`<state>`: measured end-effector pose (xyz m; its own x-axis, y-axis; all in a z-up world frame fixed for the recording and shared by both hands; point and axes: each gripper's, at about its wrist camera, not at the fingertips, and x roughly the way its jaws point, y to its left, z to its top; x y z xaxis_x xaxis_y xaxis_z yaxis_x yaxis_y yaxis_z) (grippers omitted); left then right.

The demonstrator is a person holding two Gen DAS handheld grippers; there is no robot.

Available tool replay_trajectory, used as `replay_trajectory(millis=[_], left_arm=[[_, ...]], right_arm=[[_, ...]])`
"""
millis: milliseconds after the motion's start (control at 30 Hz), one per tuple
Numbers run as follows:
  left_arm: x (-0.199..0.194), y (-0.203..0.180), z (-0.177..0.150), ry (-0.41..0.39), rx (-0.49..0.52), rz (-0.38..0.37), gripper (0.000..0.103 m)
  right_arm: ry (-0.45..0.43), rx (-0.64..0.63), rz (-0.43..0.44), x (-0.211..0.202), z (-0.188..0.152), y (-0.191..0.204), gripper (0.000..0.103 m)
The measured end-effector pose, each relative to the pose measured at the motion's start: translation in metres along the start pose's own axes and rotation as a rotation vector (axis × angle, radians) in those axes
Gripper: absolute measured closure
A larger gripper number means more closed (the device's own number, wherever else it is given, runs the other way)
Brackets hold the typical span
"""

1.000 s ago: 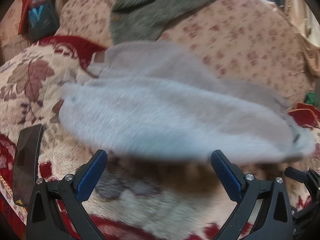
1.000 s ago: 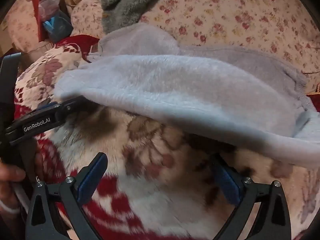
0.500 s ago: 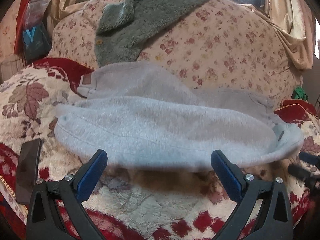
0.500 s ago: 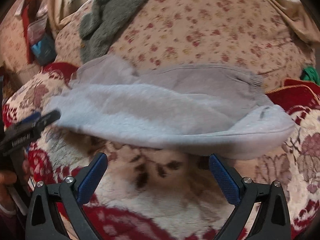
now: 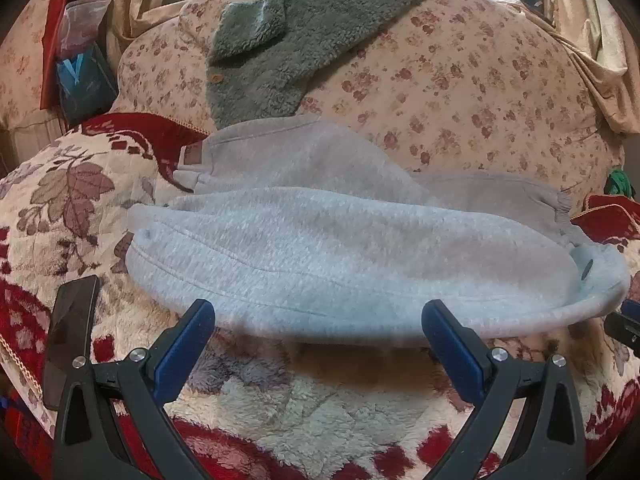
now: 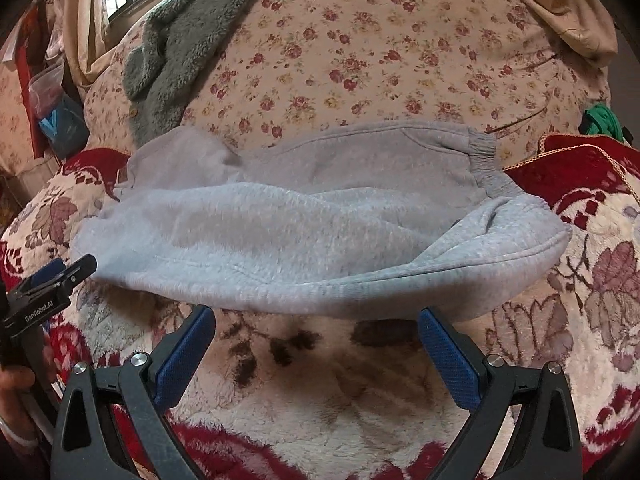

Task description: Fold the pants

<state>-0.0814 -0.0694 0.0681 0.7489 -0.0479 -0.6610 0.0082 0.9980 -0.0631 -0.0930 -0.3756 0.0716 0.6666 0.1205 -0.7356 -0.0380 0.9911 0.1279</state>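
One folded pants (image 5: 344,264) lies on the blanket (image 5: 320,404); left claw (image 5: 320,344) and right claw (image 6: 316,344), near the pants, gape wide, empty.

i see the grey fleece pants (image 5: 352,256) folded over on themselves, the fuzzy upper layer lying across the lower one, elastic waistband at the right end, spread sideways on the floral blanket.

pants (image 5: 340,256) folded on blanket (image 5: 304,400), ahead of both tools; phone (image 5: 70,332) left of pants; fleece (image 5: 296,44) draped on cushion (image 5: 460,92) behind.
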Motion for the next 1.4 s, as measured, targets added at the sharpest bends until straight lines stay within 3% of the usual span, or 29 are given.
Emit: replay_trajectory(millis=[333, 933, 1233, 1400], left_arm=[[0.011, 0.013, -0.001, 0.047, -0.045, 0.026, 0.000], [0.025, 0.032, 0.002, 0.085, -0.104, 0.064, 0.000], [0.032, 0.055, 0.003, 0.117, -0.192, 0.081, 0.000], [0.036, 0.071, 0.003, 0.132, -0.264, 0.089, 0.000]], right_arm=[[0.014, 0.024, 0.000, 0.006, 0.000, -0.004, 0.000], [0.024, 0.187, -0.037, 0.004, 0.006, -0.065, 0.000], [0.030, 0.339, -0.036, 0.005, 0.015, -0.109, 0.000], [0.082, 0.452, -0.056, 0.016, 0.019, -0.134, 0.000]])
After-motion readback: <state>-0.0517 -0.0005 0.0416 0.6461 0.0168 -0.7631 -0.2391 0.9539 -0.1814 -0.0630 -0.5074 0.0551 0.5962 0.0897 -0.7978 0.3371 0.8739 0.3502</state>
